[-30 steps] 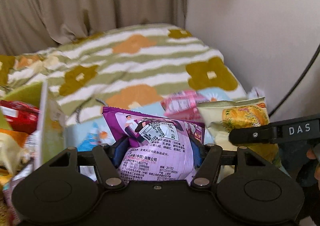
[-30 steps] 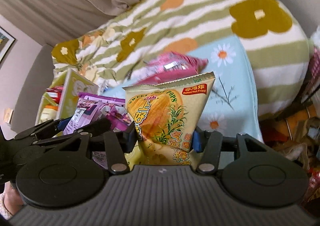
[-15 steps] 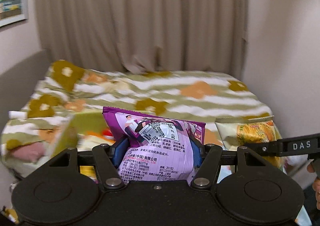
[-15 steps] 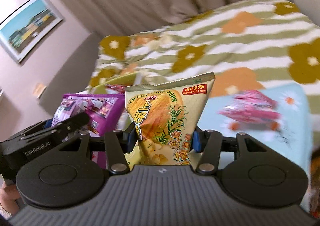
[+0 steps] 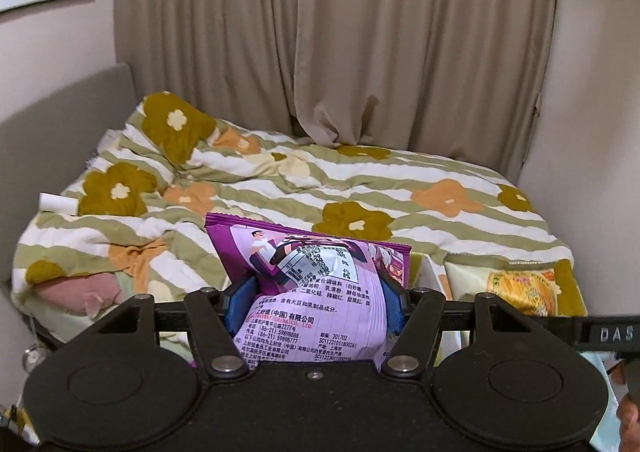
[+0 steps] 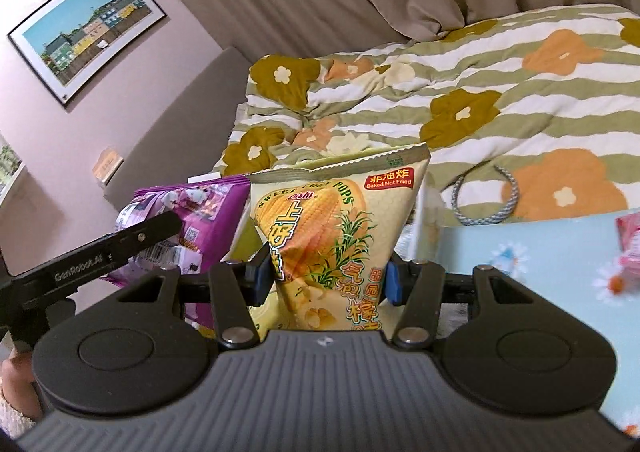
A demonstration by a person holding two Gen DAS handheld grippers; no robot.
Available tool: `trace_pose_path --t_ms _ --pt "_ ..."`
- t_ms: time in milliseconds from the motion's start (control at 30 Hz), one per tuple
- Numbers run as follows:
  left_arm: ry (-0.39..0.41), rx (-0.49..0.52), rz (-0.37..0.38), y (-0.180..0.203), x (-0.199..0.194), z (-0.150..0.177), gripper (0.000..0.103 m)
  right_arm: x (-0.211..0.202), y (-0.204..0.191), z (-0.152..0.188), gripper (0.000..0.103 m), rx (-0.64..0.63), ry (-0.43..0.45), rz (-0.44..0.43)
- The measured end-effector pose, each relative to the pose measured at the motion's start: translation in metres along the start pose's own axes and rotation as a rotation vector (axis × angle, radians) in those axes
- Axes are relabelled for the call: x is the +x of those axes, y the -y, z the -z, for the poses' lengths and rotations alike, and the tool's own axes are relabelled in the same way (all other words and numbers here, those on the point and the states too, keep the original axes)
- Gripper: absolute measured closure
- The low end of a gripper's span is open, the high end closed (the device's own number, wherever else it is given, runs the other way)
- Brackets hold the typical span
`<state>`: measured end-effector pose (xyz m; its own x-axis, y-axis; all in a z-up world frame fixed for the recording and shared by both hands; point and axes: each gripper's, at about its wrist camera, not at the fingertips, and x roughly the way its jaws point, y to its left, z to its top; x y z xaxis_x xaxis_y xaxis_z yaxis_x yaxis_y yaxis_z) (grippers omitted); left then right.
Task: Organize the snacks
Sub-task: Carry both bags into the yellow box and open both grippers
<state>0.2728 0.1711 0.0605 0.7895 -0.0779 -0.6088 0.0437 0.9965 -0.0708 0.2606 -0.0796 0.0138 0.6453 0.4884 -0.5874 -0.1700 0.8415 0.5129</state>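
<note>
My left gripper point(image 5: 314, 302) is shut on a purple snack bag point(image 5: 316, 292) and holds it upright in the air above the bed. My right gripper point(image 6: 326, 278) is shut on a yellow corn-pops bag point(image 6: 332, 232), also held upright. The two bags are side by side: the yellow bag point(image 5: 516, 284) shows at the right of the left wrist view, and the purple bag point(image 6: 188, 220) shows at the left of the right wrist view. A pink snack packet point(image 6: 628, 240) lies on the light blue daisy cloth point(image 6: 532, 252) at the far right.
A bed with a green-striped flower quilt point(image 5: 280, 192) fills the middle. Beige curtains point(image 5: 320, 32) hang behind it. A grey headboard point(image 5: 68, 112) and a framed picture point(image 6: 88, 28) are on the left wall. A braided ring point(image 6: 486, 200) lies on the quilt. A white box edge point(image 5: 434, 276) stands between the bags.
Both grippers have risen and tilted up with their bags still held. The snack pile and box at the left have dropped out of view; curtains and wall now show.
</note>
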Motion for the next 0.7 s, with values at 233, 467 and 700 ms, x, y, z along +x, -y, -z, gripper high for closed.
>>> trace_pose_path --t_ms 233,467,700 --pt "-0.056 0.026 0.089 -0.024 0.060 -0.023 0.030 0.038 -0.019 -0.008 0.035 0.039 0.010 0.094" --pt "-0.076 0.062 0.113 -0.034 0.067 -0.009 0.001 0.055 -0.026 -0.002 0.035 0.074 0.007 0.166" --pt "-0.077 0.092 0.136 -0.048 0.053 0.008 0.001 0.055 -0.037 0.007 0.035 0.084 0.033 0.222"
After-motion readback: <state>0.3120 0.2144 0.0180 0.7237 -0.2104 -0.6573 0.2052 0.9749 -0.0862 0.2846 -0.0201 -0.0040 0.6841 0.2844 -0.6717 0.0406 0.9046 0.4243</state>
